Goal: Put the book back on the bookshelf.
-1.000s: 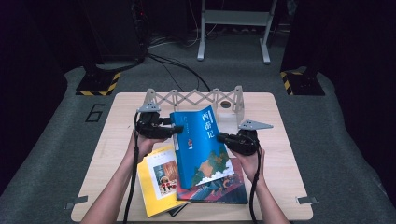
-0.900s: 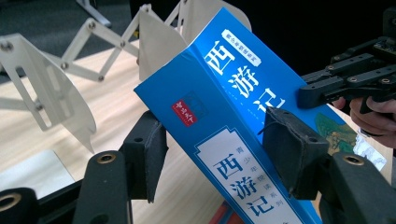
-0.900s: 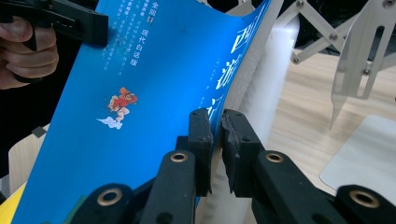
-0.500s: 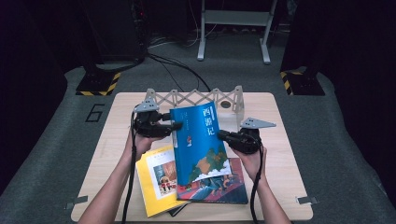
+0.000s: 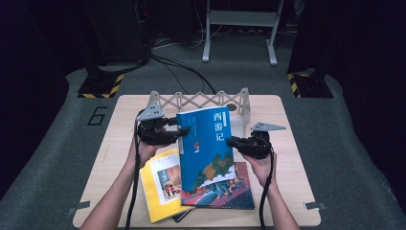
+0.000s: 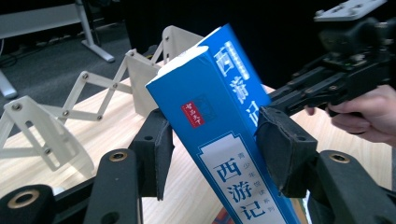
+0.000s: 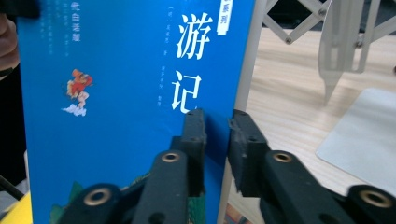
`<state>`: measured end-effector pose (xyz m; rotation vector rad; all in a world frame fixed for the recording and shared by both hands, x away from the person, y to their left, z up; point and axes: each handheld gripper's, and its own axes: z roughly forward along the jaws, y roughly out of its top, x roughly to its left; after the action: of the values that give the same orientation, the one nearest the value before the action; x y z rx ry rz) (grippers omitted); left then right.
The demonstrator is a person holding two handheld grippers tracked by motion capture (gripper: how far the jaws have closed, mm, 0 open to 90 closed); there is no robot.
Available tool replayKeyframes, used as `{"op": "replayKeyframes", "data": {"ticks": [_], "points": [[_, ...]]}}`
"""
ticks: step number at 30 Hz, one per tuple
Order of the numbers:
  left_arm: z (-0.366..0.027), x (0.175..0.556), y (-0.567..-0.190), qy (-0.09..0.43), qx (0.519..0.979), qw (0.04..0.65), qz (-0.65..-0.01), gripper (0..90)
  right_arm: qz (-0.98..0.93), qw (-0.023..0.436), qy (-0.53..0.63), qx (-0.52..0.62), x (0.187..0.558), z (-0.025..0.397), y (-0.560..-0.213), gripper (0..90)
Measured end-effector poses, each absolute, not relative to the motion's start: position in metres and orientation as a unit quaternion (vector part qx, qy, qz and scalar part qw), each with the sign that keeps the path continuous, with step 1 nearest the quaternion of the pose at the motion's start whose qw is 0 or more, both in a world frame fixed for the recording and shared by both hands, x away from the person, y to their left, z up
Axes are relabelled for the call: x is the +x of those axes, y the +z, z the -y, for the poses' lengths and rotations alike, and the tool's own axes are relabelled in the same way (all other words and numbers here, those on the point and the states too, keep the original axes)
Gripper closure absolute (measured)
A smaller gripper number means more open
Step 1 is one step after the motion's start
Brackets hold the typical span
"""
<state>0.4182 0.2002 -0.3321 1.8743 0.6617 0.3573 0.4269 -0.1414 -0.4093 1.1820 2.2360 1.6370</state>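
Observation:
A blue book (image 5: 206, 143) with white Chinese characters on its cover is held tilted up above the table, between both grippers. My left gripper (image 5: 184, 132) is shut across its spine; in the left gripper view the pads (image 6: 280, 144) press both covers of the book (image 6: 224, 140) and the gripper (image 6: 217, 144) straddles the spine. My right gripper (image 5: 231, 142) is shut on the opposite page edge. In the right gripper view it (image 7: 217, 128) pinches the cover (image 7: 116, 93) and the page block.
A yellow book (image 5: 160, 189) and a colourful picture book (image 5: 230, 191) lie flat near the front of the wooden table (image 5: 297, 158). A white scissor-lattice rack (image 5: 196, 101) stands along the back edge, just behind the blue book.
The blue book has swung slightly more upright and its lower edge has risen off the stack. Both grippers keep their hold.

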Motion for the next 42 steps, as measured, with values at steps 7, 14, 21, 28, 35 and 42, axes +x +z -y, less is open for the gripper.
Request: {"op": "replayKeyframes", "data": {"ticks": [7, 14, 21, 28, 35, 42], "points": [[-0.199, 0.416, -0.33, 0.145, 0.788, 0.545, -0.245, 47.8, -0.738, 0.055, 0.534, 0.41, 0.434, 0.138, -0.414, 79.8], [-0.197, 0.418, -0.327, 0.138, 0.792, 0.545, -0.237, 48.2, -0.736, 0.064, 0.536, 0.41, 0.432, 0.139, -0.413, 83.6], [-0.194, 0.426, -0.32, 0.14, 0.798, 0.546, -0.214, 49.3, -0.721, 0.075, 0.552, 0.411, 0.427, 0.139, -0.409, 85.6], [-0.197, 0.421, -0.32, 0.142, 0.795, 0.554, -0.201, 50.2, -0.726, 0.088, 0.552, 0.401, 0.423, 0.14, -0.407, 83.6], [-0.194, 0.407, -0.316, 0.14, 0.799, 0.558, -0.176, 52.4, -0.744, 0.048, 0.547, 0.381, 0.431, 0.134, -0.408, 43.6], [-0.201, 0.409, -0.318, 0.12, 0.792, 0.568, -0.187, 53.6, -0.745, 0.05, 0.547, 0.377, 0.438, 0.131, -0.408, 53.8]]}}
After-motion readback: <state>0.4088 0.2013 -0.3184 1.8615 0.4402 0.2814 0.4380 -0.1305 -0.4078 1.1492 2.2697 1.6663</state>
